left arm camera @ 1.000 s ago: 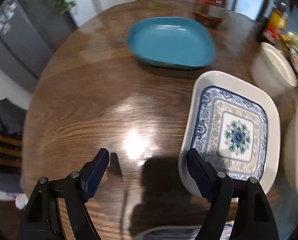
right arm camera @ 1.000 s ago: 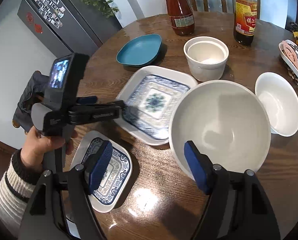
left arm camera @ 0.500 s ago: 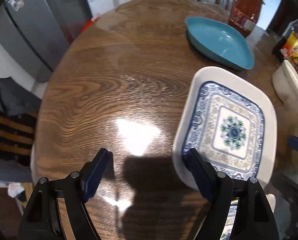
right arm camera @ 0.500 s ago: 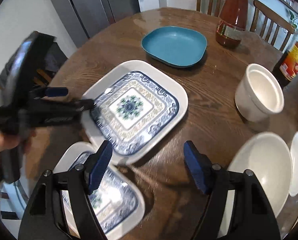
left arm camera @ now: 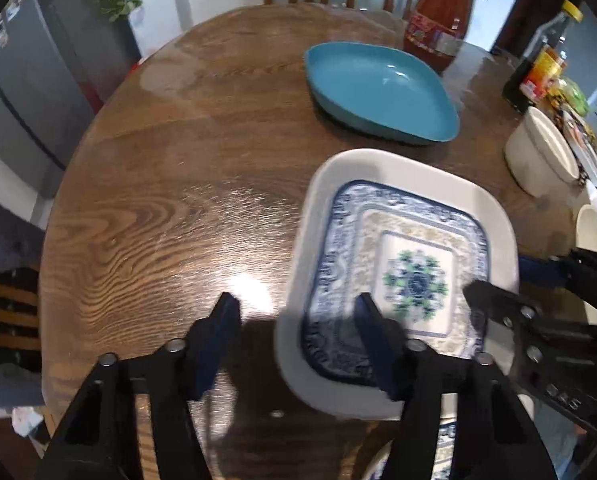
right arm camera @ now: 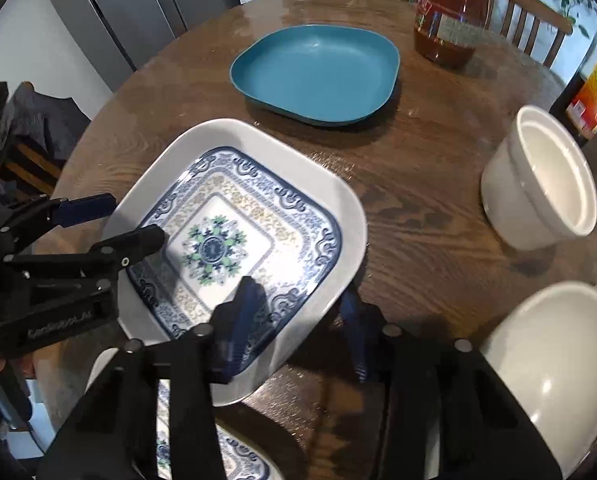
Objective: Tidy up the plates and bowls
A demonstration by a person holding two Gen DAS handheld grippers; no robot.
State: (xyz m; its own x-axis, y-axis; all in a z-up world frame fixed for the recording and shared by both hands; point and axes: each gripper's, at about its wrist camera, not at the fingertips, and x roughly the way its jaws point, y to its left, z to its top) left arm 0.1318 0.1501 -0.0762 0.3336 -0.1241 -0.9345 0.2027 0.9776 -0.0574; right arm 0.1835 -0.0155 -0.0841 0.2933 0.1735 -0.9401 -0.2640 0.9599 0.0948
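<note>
Right wrist view: both grippers, right gripper (right arm camera: 298,304) and left gripper (right arm camera: 134,220), spread around the patterned plate (right arm camera: 234,232), teal plate (right arm camera: 318,68) beyond

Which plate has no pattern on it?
The teal plate, farthest back by the red sauce bottle. It's plain; the two white plates have blue patterns.

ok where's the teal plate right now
The teal plate sits on the far side of the table in both views, beyond the patterned plate, left of the red sauce bottle.
</note>
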